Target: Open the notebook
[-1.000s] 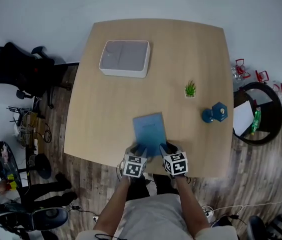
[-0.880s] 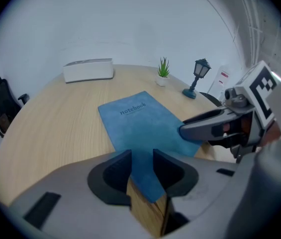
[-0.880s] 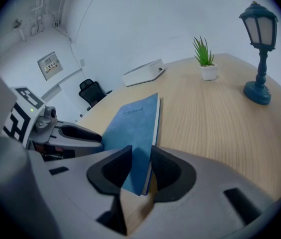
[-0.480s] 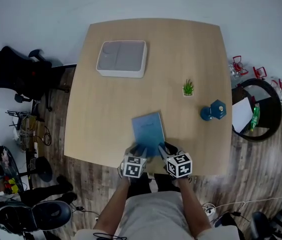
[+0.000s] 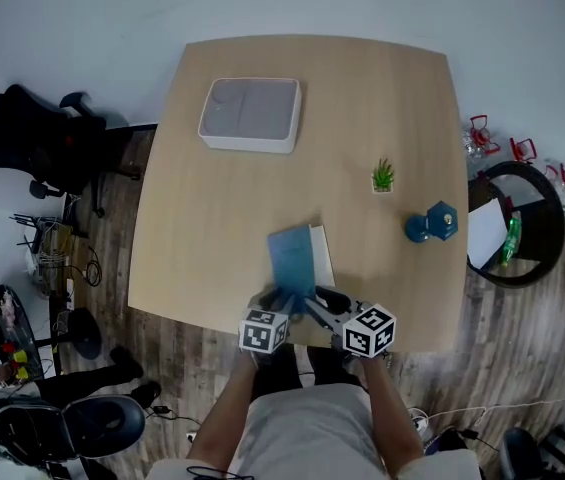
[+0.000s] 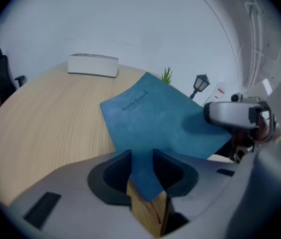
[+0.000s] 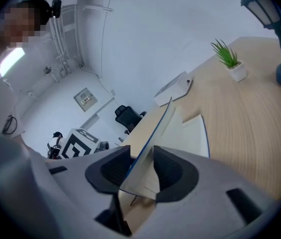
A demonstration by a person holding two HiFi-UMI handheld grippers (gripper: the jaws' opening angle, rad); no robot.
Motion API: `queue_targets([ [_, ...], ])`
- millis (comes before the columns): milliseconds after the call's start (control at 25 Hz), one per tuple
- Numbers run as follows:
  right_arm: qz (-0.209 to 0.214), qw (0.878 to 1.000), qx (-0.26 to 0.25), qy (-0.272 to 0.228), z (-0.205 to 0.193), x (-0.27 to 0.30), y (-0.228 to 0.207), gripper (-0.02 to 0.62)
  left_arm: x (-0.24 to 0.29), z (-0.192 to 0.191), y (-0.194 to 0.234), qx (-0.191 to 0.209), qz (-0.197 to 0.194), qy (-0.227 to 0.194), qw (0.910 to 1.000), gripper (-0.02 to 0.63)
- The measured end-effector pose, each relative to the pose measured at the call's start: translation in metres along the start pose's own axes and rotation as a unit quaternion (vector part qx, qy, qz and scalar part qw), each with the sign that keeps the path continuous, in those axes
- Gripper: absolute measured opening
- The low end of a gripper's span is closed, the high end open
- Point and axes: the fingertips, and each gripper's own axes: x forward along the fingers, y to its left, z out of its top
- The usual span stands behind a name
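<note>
1. head view: notebook [image 5: 298,271] at the surface's [image 5: 212,218] near edge, cover [image 5: 289,251] part-lifted, pages [image 5: 321,255] showing.
2. right claw [image 5: 320,296] jaws just widened, cover loose between them; left claw [image 5: 280,301] apart, astride the near corner.
3. not yet done, i reckon: laying the cover flat open.

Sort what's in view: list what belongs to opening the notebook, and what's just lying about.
In the job: notebook, cover raised; left hand-held gripper at its near corner; right hand-held gripper, jaws just been opening, cover between them.
Lying about: white box; potted plant; blue lantern ornament; black office chair.
</note>
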Motion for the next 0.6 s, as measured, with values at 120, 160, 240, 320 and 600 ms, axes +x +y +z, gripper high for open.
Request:
queue_targets([
  [120,0.037,0.999,-0.006,-0.003,0.005,0.005,0.017,0.156,-0.009,0.002,0.002,-0.019,-0.007,-0.014,0.9997,0.126],
  [160,0.052,0.999,-0.008,-0.004,0.007,0.007,0.024,0.158,-0.013,0.002,0.003,-0.023,-0.008,-0.02,0.9995,0.123],
  [240,0.078,0.997,-0.017,-0.002,0.011,0.012,0.037,0.161,-0.021,0.003,0.005,-0.028,-0.008,-0.028,0.9992,0.118],
  [320,0.102,0.994,-0.025,0.003,0.012,0.019,0.05,0.17,-0.029,0.002,0.008,-0.03,-0.007,-0.033,0.999,0.118],
  [600,0.181,0.982,-0.038,0.025,0.005,0.049,0.088,0.196,-0.058,-0.001,0.031,-0.062,0.001,-0.067,0.9958,0.118],
])
